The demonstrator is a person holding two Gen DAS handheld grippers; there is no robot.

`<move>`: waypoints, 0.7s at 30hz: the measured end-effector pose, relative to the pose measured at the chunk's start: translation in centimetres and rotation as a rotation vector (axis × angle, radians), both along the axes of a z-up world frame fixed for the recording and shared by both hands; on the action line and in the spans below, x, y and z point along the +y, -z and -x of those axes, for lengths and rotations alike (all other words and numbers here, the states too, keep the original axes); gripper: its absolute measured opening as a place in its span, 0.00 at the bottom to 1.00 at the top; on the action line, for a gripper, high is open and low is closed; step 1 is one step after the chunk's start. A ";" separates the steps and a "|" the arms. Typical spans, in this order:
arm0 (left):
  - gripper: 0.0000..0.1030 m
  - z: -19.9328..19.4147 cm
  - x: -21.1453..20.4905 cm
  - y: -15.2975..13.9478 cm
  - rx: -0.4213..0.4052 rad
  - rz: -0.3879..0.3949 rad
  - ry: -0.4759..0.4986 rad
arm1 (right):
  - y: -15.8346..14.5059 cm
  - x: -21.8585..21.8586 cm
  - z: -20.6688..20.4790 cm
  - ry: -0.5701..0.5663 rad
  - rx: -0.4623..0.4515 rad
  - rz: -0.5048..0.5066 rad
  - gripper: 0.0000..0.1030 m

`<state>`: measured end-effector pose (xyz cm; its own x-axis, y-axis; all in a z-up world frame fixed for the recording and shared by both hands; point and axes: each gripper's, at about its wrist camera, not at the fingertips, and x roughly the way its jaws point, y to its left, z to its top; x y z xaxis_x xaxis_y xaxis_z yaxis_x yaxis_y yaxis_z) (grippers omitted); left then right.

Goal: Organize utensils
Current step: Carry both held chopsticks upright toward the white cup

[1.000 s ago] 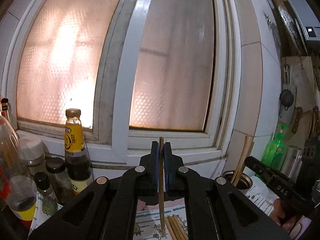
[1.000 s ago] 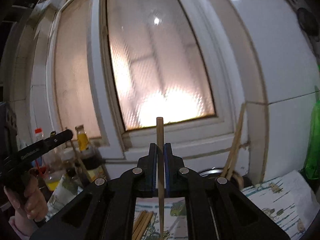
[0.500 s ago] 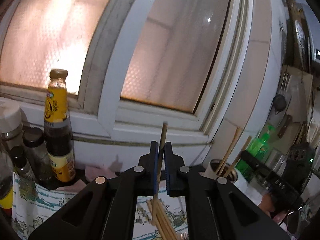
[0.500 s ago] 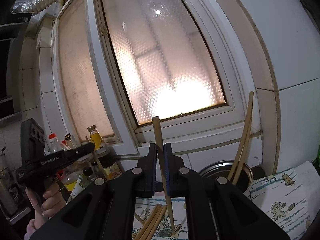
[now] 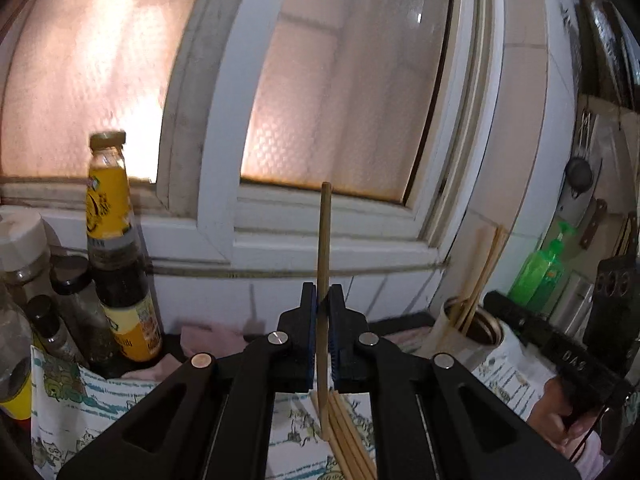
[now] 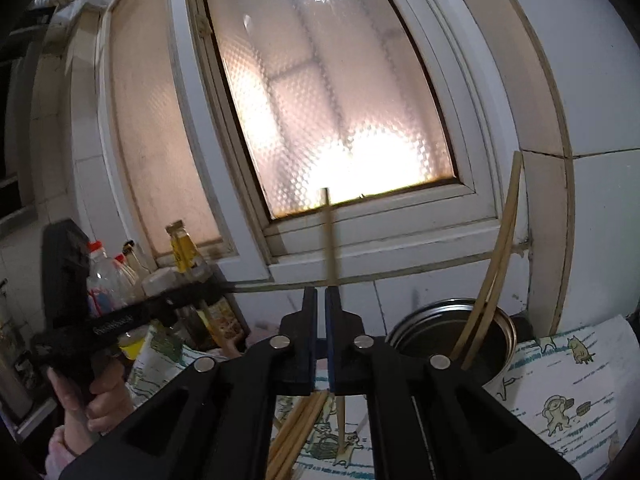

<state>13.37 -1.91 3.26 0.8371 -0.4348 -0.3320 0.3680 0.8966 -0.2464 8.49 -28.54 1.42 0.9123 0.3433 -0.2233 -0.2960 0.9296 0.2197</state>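
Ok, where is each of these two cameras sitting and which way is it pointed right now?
Left wrist: sits on the left gripper, looks forward over its chopstick at the frosted window; the right gripper and its hand show at the right edge.
Right wrist: sits on the right gripper, faces the same window over its own chopstick; the left gripper and its hand show at the left.
Both share: window, metal holder with chopsticks, sauce bottle, loose chopsticks on the cartoon cloth.
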 end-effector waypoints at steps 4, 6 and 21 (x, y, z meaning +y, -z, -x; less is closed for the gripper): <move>0.04 1.2 0.4 -0.8 -0.074 0.040 0.020 | -0.2 -0.3 0.5 0.004 -0.031 -0.010 0.02; 0.04 1.6 0.4 -1.0 -0.098 0.047 0.022 | -0.4 -0.6 0.6 0.020 -0.042 -0.012 0.02; 0.04 3.0 0.1 -1.2 -0.173 0.124 0.055 | -1.4 -4.3 0.8 0.113 -0.056 -0.142 0.02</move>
